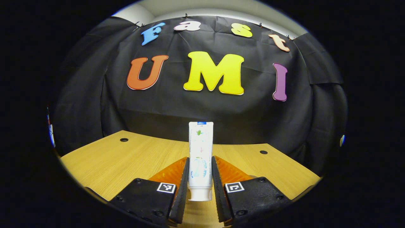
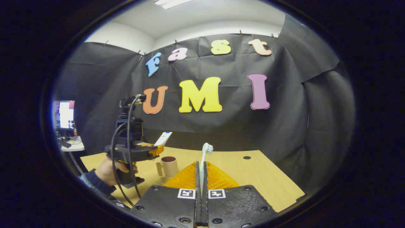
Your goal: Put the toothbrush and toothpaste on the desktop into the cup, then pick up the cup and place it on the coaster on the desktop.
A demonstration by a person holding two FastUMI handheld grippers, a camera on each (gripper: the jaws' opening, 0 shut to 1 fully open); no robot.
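Fingers (image 1: 184, 177) of your left gripper (image 1: 200, 177) pinch the white plastic toothpaste tube (image 1: 200, 152) upright, cap down, above the light wooden counter (image 1: 126, 158). Your right gripper (image 2: 201, 177) clamps the white toothbrush (image 2: 205, 155), bristles up. Left of that toothbrush, the beige mug-shaped cup (image 2: 169, 166) stands on the counter, just below your left gripper.

1 toothpaste (image 1: 200, 158), 1 toothbrush (image 2: 205, 158), 1 cup (image 2: 169, 166), 2 tools (image 1: 200, 177) (image 2: 201, 177), 1 desk (image 1: 126, 158).
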